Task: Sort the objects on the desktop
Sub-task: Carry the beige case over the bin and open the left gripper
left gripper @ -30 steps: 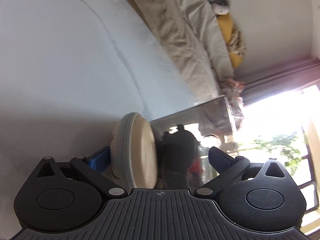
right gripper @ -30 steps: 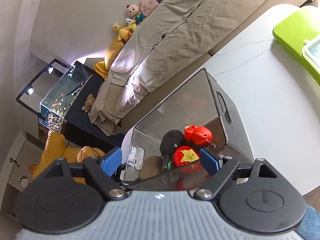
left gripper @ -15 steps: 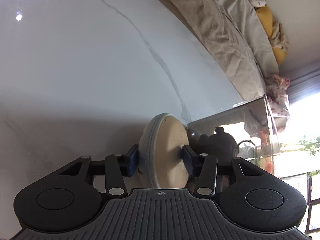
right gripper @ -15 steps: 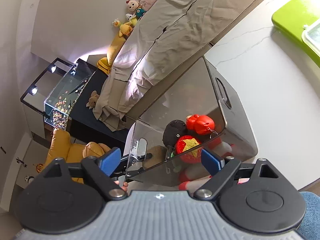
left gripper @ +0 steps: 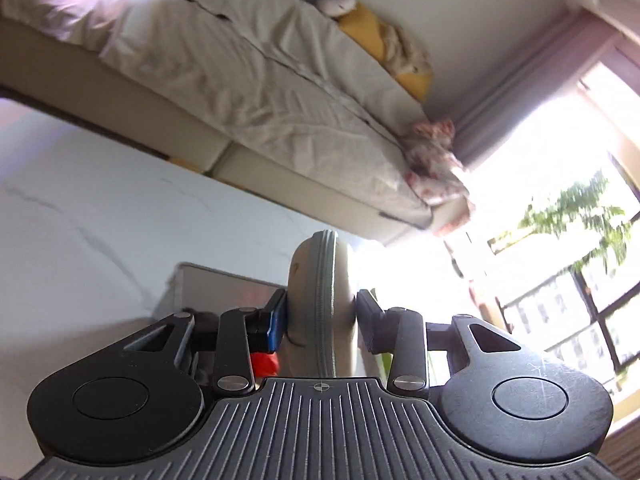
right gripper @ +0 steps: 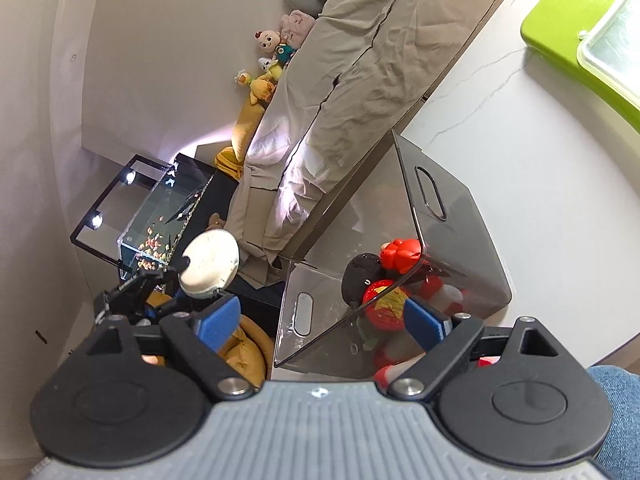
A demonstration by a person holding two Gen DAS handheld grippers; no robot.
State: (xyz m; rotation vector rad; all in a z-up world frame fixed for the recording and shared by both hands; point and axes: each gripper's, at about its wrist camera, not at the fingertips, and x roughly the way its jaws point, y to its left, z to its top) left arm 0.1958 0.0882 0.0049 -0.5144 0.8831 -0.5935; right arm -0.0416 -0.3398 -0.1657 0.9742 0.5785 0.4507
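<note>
My left gripper [left gripper: 320,314] is shut on a round beige zip case [left gripper: 320,280], held on edge in the air with a pad on each flat side. Below and behind it stands the clear smoky bin [left gripper: 224,292] on the white marble table [left gripper: 80,220]. In the right wrist view the same case [right gripper: 210,264] hangs to the left of the bin [right gripper: 440,208], off the table's edge. The bin holds a red toy [right gripper: 400,250], a black plush [right gripper: 362,272] and a red-and-yellow ball [right gripper: 384,300]. My right gripper [right gripper: 320,320] stands open just before the bin's near corner, holding nothing.
A lime green tray [right gripper: 560,28] with a clear lidded box on it sits at the table's far right. Beyond the table are a bed [left gripper: 240,80] with plush toys, a lit fish tank [right gripper: 160,216] and a bright window [left gripper: 560,200]. A denim-clad knee shows at bottom right.
The left gripper shut on the round case standing on the table and lifted it high, rolling it on edge. The right gripper drifted slightly down toward the bin, still open.
</note>
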